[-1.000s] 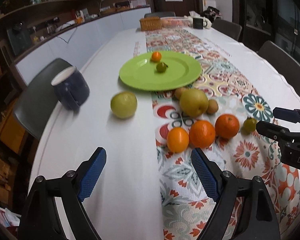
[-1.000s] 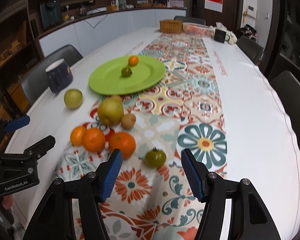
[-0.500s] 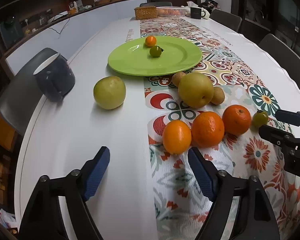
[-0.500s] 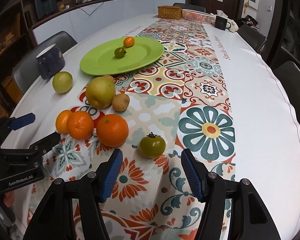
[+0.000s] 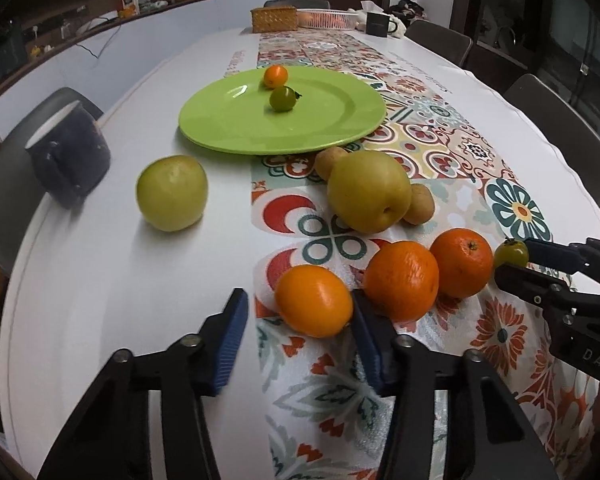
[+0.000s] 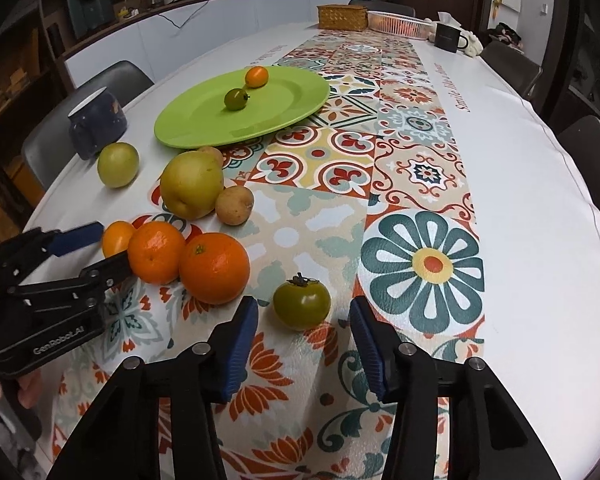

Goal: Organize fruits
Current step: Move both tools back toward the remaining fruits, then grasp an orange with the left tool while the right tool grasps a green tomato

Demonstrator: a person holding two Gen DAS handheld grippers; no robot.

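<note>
Indoors, white table (image 5: 100, 280) under patterned runner (image 6: 380, 184), dim kitchen shelving.

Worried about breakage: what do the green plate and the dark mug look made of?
Green plate: likely glazed ceramic or melamine; smooth, glossy, with bright highlights. Dark mug: probably glazed ceramic; thick white rim, slight sheen, though blurred.

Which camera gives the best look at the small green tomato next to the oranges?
The right wrist view. The green tomato sits close and whole there, stalk cap visible, between the fingers of the right claw. In the left wrist view the same tomato is small at the right edge, partly hidden by that claw.
</note>
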